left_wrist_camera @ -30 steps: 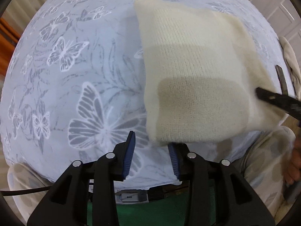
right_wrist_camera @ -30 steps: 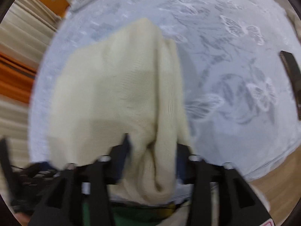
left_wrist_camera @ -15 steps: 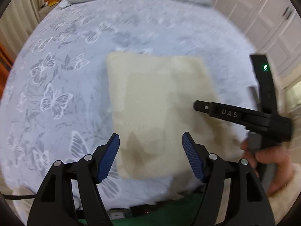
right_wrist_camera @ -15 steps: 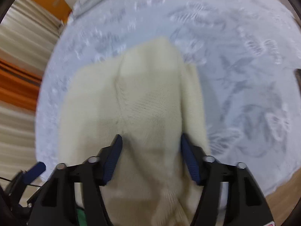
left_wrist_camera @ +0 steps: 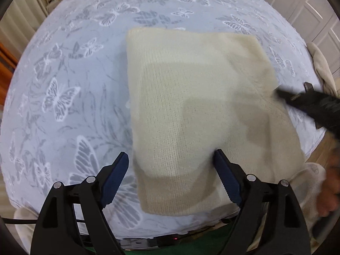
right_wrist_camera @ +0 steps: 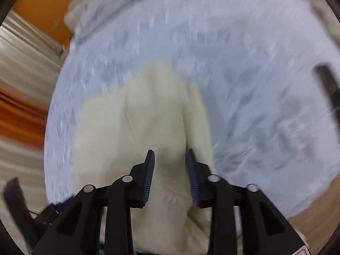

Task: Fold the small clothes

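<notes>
Between left gripper opening jaws, cream knit flat, untouched

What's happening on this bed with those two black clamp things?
A person is folding a small cream knit garment on a butterfly-print bedspread, using a handheld gripper in each hand. The left gripper hovers over the near edge, jaws opening wide, pads clear of the fabric. The right gripper sits low at the garment's other side with a ridge of knit between its opening jaws; the blur hides whether it grips. The garment lies as a rough rectangle.
</notes>
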The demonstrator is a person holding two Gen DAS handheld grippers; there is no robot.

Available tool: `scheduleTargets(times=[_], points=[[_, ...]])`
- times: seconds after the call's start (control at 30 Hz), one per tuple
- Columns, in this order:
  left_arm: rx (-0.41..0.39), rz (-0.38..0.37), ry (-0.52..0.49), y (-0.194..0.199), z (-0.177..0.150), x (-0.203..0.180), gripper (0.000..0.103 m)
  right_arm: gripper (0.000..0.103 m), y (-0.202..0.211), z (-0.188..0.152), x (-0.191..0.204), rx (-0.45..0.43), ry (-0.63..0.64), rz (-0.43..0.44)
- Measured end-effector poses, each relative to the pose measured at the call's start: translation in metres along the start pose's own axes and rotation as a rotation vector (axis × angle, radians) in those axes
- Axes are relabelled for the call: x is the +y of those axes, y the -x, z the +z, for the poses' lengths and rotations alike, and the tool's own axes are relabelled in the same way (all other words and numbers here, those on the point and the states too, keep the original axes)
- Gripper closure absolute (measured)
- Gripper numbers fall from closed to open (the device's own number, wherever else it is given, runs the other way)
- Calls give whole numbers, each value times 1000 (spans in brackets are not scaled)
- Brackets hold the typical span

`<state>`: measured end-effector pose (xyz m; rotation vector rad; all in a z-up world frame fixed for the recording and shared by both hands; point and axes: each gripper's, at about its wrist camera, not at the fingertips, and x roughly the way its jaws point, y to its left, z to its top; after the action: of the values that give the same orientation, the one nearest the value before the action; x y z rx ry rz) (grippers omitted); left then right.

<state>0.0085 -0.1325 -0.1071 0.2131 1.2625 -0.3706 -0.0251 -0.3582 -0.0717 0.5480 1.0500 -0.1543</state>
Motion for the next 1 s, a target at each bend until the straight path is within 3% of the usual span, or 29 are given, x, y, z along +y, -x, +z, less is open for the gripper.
scheduleTargets(times=[0.1, 0.17, 0.3, 0.37, 0.43, 0.53, 0.67, 0.73, 0.8, 0.83, 0.9, 0.93, 0.97, 1.0], points=[[-13, 7, 11, 13, 1, 5, 24, 75, 20, -4, 25, 3, 73, 56], [-41, 0, 40, 28, -1, 17, 24, 92, 28, -6, 51, 27, 155, 130], [-53, 51, 123, 54, -13, 62, 24, 94, -5, -32, 102, 142, 263, 186], [-52, 99, 152, 60, -20, 83, 24, 94, -71, -62, 120, 301, 314, 142], [-60, 130, 167, 64, -25, 94, 24, 99, -94, -77, 132, 283, 356, 174], [-61, 139, 166, 69, -30, 100, 24, 99, -70, -62, 152, 295, 369, 153], [-78, 130, 150, 74, -33, 95, 24, 98, -41, -60, 146, 211, 420, 80], [-71, 112, 139, 70, -31, 87, 24, 101, -67, -73, 122, 286, 406, 18], [-67, 104, 123, 68, -29, 77, 24, 103, -71, -73, 99, 311, 303, 56], [-67, 99, 111, 68, -28, 71, 24, 102, -59, -69, 89, 298, 233, 94], [-74, 101, 93, 69, -27, 63, 24, 89, -24, -60, 71, 183, 173, 104], [-74, 98, 79, 68, -27, 59, 24, 75, -15, -58, 65, 148, 176, 68], [-73, 96, 71, 68, -27, 57, 23, 54, -8, -55, 55, 116, 180, 4], [-74, 95, 63, 67, -26, 53, 23, 48, -7, -54, 44, 96, 179, -43]])
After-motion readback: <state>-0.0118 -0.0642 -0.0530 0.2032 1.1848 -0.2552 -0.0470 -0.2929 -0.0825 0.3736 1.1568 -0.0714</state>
